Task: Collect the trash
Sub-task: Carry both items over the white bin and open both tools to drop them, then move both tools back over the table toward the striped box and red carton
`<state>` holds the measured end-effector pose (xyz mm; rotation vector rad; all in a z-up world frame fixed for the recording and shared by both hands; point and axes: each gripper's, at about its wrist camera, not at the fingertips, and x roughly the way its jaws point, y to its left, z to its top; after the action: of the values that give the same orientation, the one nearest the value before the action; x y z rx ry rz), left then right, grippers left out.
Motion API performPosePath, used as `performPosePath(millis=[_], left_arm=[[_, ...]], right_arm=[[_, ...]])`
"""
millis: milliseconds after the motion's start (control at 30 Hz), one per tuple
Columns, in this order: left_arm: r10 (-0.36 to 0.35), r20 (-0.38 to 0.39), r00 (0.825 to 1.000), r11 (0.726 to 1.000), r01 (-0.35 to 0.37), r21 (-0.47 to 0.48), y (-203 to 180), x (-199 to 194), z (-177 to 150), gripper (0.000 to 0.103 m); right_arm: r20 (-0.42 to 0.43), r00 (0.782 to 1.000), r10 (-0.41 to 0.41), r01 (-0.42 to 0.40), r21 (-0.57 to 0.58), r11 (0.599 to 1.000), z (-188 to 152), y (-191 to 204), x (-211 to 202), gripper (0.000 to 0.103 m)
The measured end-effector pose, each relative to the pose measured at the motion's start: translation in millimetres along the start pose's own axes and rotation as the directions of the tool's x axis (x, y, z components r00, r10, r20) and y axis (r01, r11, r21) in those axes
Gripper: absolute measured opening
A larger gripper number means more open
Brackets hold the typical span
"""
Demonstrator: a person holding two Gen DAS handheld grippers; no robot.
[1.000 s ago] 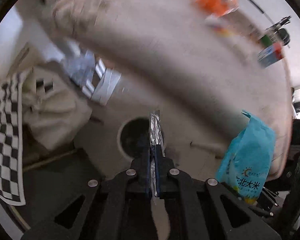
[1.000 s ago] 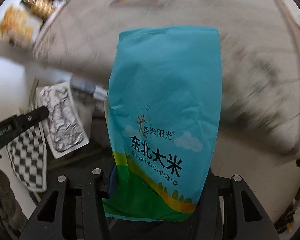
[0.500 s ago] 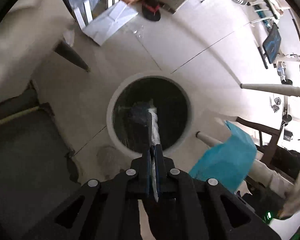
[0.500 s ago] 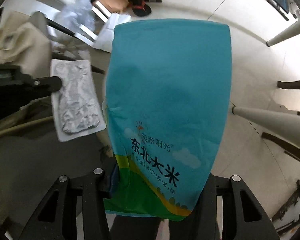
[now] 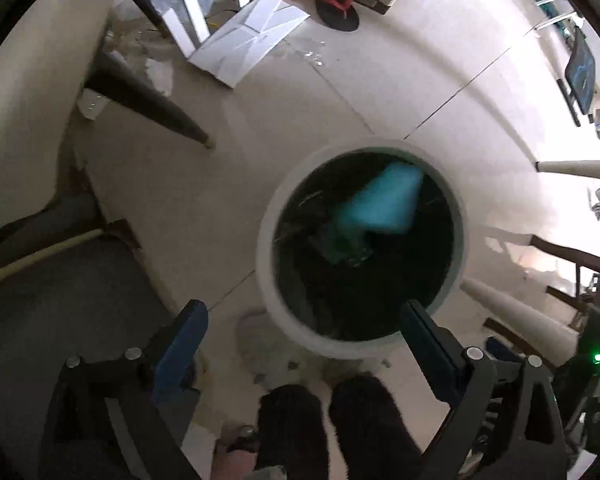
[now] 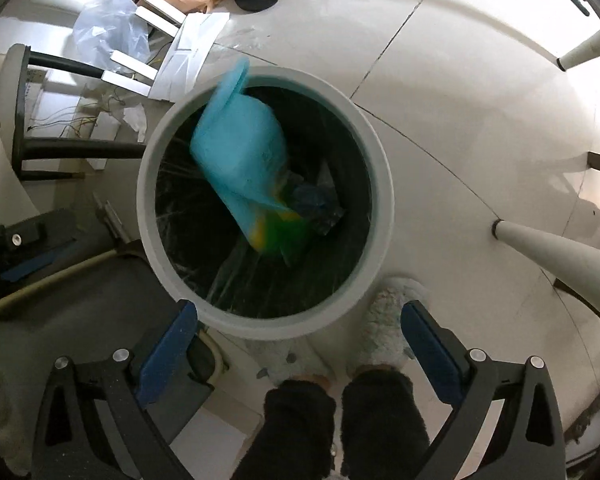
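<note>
While both grippers' fingers gape, just released and empty, the soft turquoise plastic rice bag (image 6: pixel 240 152) drops beyond them into the round white-rimmed bin (image 6: pixel 380 184) — best to hold clear above its rim.

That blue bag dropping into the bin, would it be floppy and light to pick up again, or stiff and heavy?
Probably floppy: the blue bag bends and its top edge curls over as it drops into the bin. Likely light, since it looks flat and empty, though it is blurred. Its glossy skin might slip between the open tongs.

Blurred turquoise rice bag (image 6: pixel 240 160) tilted inside the black-lined round bin (image 6: pixel 380 168)
</note>
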<state>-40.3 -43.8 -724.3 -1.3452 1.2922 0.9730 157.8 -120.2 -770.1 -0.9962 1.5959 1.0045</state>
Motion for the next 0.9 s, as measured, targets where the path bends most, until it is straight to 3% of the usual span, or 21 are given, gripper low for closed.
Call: performPosePath(millis=[233,333,900], left_arm=[[0.121,0.063,0.991,0.992,-0.123,0.033,-3.5,-44.3,-25.1,0.098],[0.153,0.088,0.984,0.986,-0.158,0.048,-4.7,-73.4,-39.6,0.098],[0.146,0.171,0.974,0.988,-0.153,0.026,-1.9,-260.5,-125.2,0.098]], right_arm=[[0.063,0.989,-0.131,0.131,0.004,0.991,-20.3,7.0,-52.6,0.103],[0.085,0.985,-0.152,0.151,0.025,0.988,-26.5,11.7,-77.9,0.103],[0.149,0.982,-0.116,0.121,-0.021,0.992,-95.0,64.7,-268.4,0.103]])
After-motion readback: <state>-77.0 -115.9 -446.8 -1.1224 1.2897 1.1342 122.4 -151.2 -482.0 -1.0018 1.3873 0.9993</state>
